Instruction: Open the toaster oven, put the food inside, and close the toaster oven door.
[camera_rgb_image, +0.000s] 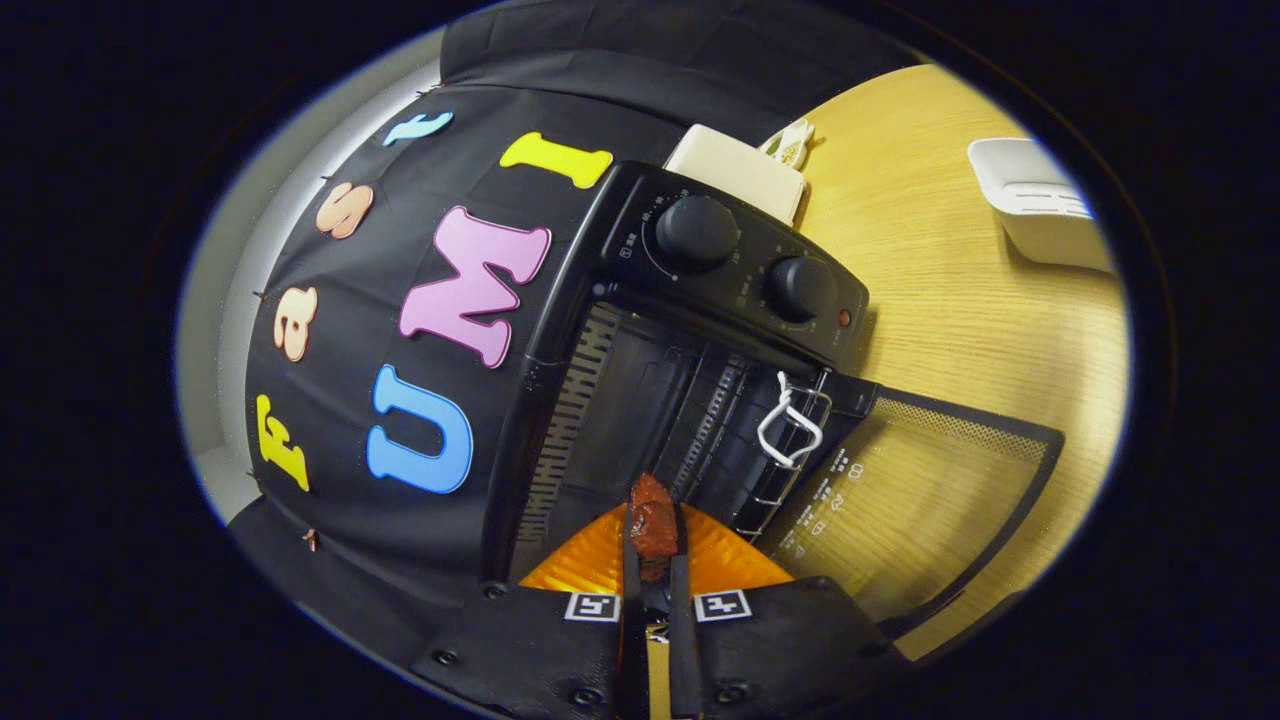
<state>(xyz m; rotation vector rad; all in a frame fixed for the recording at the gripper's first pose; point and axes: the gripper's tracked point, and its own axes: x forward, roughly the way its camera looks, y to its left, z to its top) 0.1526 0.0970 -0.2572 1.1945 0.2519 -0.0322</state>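
The tongs (655, 535) are clamped on a reddish-brown piece of food (652, 518), both fingers pressing its sides. The food sits just in front of the open mouth of the black toaster oven (640, 400), which appears tilted in the gripper view. The oven's glass door (930, 490) is swung fully open and lies over the wooden desk (960, 310). A wire rack (790, 440) with a white handle shows inside, right of the food. Two knobs (697, 232) sit on the control panel. A white box (1040, 205) stands far right on the desk.
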